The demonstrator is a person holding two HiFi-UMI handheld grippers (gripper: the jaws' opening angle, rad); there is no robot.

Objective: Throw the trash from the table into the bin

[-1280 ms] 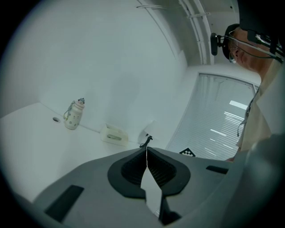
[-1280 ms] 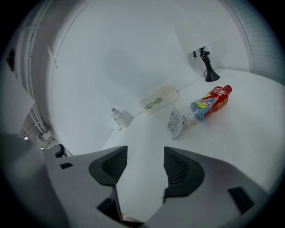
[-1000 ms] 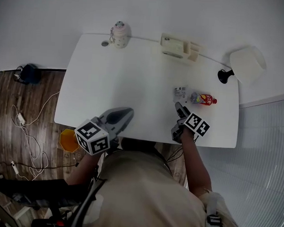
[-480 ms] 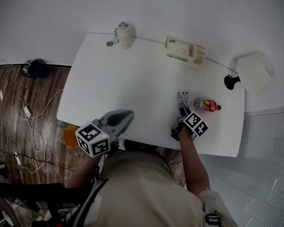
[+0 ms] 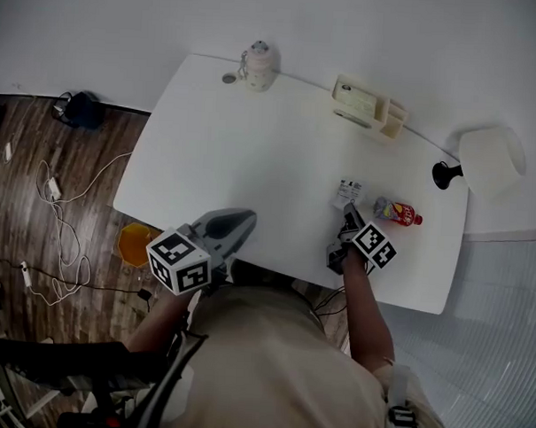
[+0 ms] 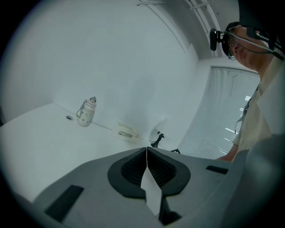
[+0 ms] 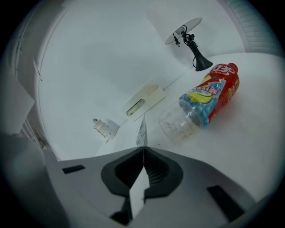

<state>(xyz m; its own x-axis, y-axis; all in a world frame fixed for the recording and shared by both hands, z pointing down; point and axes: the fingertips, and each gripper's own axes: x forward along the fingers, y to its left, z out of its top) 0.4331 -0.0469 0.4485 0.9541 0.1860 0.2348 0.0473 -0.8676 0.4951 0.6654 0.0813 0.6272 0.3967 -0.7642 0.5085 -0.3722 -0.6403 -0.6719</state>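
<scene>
While the left gripper (image 5: pixel 241 221) hovers shut and empty over the white table's (image 5: pixel 253 146) near edge, the right gripper (image 5: pixel 348 214) pinches a small white printed paper slip (image 5: pixel 346 193). Slip sits low on the tabletop, just beside a clear plastic bottle with a red label (image 5: pixel 398 212).

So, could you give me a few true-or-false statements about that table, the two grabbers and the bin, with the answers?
1. The bottle lies on its side on the table. True.
2. The right gripper is shut on a slip. True.
3. The left gripper holds the bottle. False: it is shut and empty, over the table's near edge.
4. The bin stands on the table. False: it is on the floor by the table's near left corner.
5. The lamp stands at the table's left end. False: it is at the right end.
</scene>
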